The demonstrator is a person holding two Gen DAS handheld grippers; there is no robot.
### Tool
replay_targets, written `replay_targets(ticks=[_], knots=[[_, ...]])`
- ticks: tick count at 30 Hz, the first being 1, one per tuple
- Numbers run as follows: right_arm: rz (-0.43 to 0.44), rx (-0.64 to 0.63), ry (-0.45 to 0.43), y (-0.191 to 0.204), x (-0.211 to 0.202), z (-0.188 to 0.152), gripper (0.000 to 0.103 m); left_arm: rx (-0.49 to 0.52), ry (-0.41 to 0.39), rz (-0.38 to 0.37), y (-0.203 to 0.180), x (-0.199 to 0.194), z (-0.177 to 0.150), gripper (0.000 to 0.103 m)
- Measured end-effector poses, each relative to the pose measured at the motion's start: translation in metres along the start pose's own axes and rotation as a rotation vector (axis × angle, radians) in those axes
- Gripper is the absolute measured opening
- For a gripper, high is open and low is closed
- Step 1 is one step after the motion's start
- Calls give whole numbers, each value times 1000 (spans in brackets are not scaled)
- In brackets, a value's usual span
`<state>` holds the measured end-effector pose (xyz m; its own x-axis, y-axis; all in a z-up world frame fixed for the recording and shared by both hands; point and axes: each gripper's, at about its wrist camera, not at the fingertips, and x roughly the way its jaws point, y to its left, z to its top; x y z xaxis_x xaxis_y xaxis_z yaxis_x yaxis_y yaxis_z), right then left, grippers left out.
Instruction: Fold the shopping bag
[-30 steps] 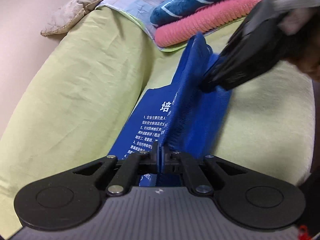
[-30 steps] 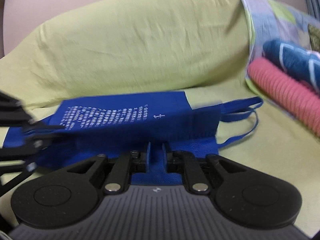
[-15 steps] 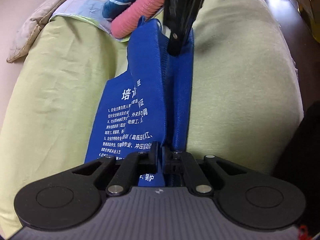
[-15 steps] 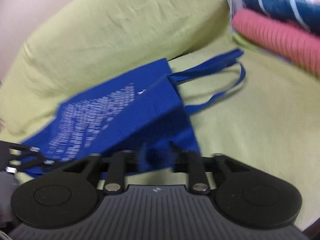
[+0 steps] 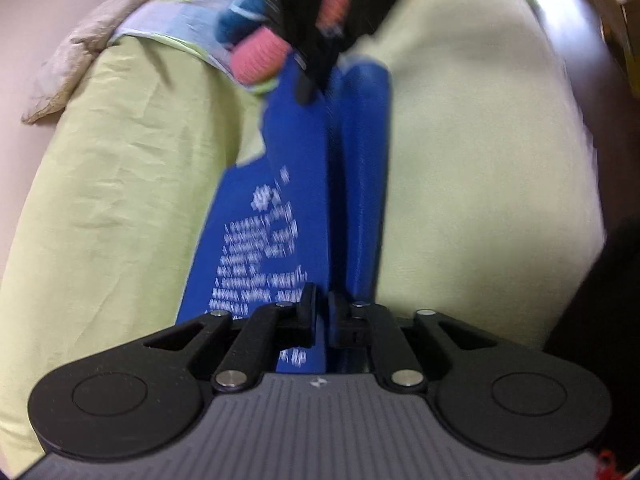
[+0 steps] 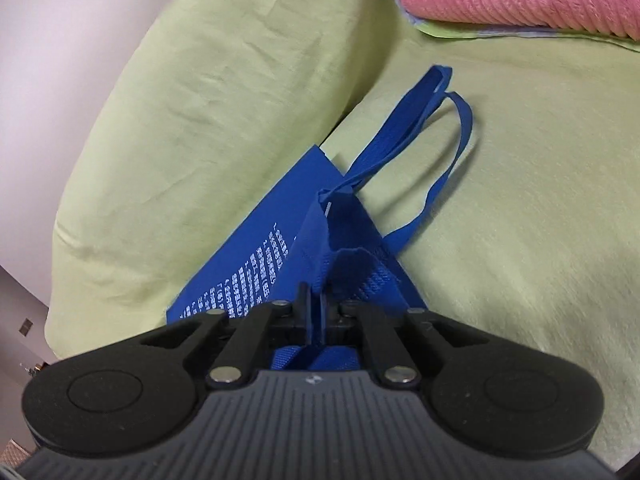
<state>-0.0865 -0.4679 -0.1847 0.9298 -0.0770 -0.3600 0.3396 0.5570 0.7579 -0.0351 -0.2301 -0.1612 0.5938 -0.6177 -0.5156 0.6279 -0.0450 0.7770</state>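
Observation:
A blue shopping bag point(image 5: 296, 208) with white print lies on a light green sofa. My left gripper point(image 5: 322, 312) is shut on the bag's near edge. At the far end, my right gripper point(image 5: 316, 76) shows as a dark blur clamped on the bag's other edge. In the right wrist view the right gripper point(image 6: 316, 304) is shut on a raised fold of the bag point(image 6: 288, 248). The bag's two handles point(image 6: 440, 136) trail loose across the seat beyond it.
The green sofa seat point(image 6: 520, 184) and backrest point(image 6: 224, 92) surround the bag. A rolled pink towel point(image 6: 520, 0) and blue towel point(image 5: 240, 20) sit on a patterned cloth at the sofa's end. A beige cushion point(image 5: 84, 56) lies on the backrest. Dark floor point(image 5: 580, 20) borders the seat.
Both grippers kept hold of the bag and lifted its edge up and over. The right gripper swung round, so the bag now stands as a raised fold between them.

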Motion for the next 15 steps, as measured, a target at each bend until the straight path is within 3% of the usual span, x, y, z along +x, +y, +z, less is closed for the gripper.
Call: replay_targets(ticks=[4, 10, 11, 12, 15], knots=[[7, -5, -17, 1, -6, 1, 5, -3, -53, 17, 9, 2, 21, 21], [4, -35, -24, 3, -13, 2, 5, 47, -46, 22, 2, 27, 40, 20], [-7, -59, -15, 4, -13, 2, 9, 41, -47, 26, 2, 29, 41, 4], [-28, -82, -9, 6, -15, 1, 11, 23, -51, 29, 4, 29, 41, 0], [-40, -171, -31, 9, -26, -10, 16, -32, -63, 22, 11, 27, 39, 0]])
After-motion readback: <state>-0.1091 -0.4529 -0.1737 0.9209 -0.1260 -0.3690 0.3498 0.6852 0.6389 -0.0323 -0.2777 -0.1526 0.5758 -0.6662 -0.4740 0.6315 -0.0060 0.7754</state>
